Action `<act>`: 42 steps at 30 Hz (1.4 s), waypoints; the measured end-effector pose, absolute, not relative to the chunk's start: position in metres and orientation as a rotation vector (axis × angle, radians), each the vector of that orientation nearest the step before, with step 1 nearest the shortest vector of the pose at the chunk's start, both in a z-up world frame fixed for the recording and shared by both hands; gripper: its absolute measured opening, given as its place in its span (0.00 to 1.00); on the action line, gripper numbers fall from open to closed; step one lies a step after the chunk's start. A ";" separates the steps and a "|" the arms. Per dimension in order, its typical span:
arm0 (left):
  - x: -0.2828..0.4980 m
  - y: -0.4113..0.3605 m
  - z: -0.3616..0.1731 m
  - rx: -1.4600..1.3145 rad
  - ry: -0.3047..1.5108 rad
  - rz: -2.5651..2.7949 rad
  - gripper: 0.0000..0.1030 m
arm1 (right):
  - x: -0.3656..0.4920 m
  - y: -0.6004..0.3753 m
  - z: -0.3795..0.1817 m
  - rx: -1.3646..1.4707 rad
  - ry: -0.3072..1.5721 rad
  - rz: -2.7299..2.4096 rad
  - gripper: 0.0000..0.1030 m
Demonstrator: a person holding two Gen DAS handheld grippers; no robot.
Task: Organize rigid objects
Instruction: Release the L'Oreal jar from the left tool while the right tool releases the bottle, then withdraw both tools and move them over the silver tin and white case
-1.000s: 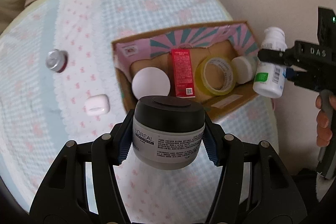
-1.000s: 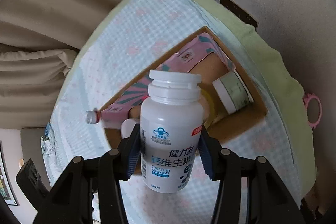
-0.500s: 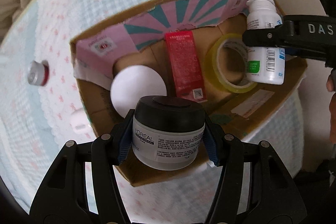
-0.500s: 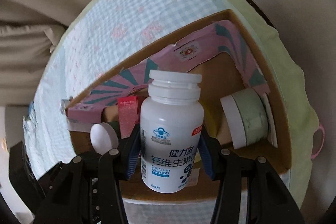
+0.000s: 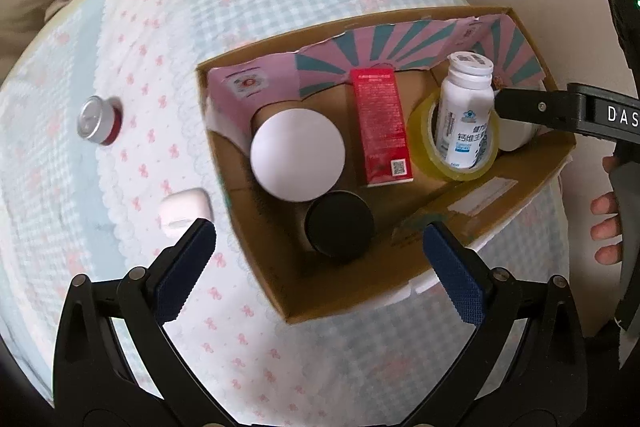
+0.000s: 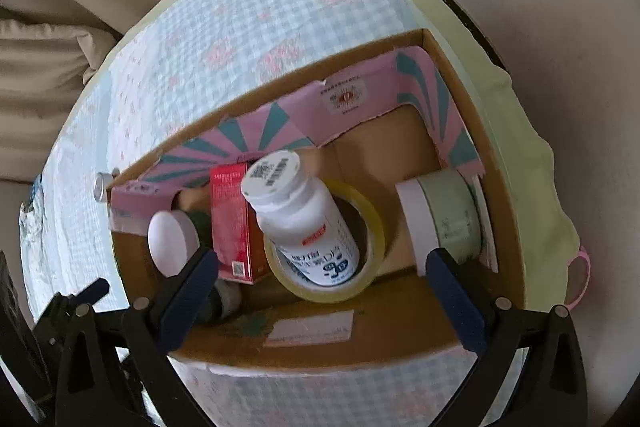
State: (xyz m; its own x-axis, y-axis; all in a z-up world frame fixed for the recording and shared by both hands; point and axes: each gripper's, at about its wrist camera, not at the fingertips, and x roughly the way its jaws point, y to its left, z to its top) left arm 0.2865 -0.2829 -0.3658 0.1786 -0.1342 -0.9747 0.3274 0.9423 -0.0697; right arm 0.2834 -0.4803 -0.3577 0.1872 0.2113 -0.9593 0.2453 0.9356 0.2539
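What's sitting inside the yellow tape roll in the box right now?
The white supplement bottle stands tilted inside the tape roll, cap leaning toward the red carton. Its base and the box floor within the ring are hidden by the roll's wall.

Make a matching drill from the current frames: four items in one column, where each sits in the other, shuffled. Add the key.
Items
1. white bottle
2. black-lidded jar
3. red can
4. red carton

Places
A. on the cloth, outside the cardboard box
B. standing inside the tape roll
C. in the box, between the tape roll and the white round lid
D. in the box, by its near wall

Pairs: 1-B, 2-D, 3-A, 4-C
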 end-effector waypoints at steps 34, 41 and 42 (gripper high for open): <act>0.220 -0.121 -0.213 0.006 1.126 -0.256 1.00 | 0.197 -0.376 -0.204 0.098 1.124 0.002 1.00; 0.219 -0.036 -0.206 0.041 1.103 -0.281 1.00 | 0.165 -0.293 -0.189 0.106 1.068 -0.010 1.00; 0.219 -0.026 -0.205 0.045 1.097 -0.289 1.00 | 0.161 -0.282 -0.188 0.109 1.065 -0.020 1.00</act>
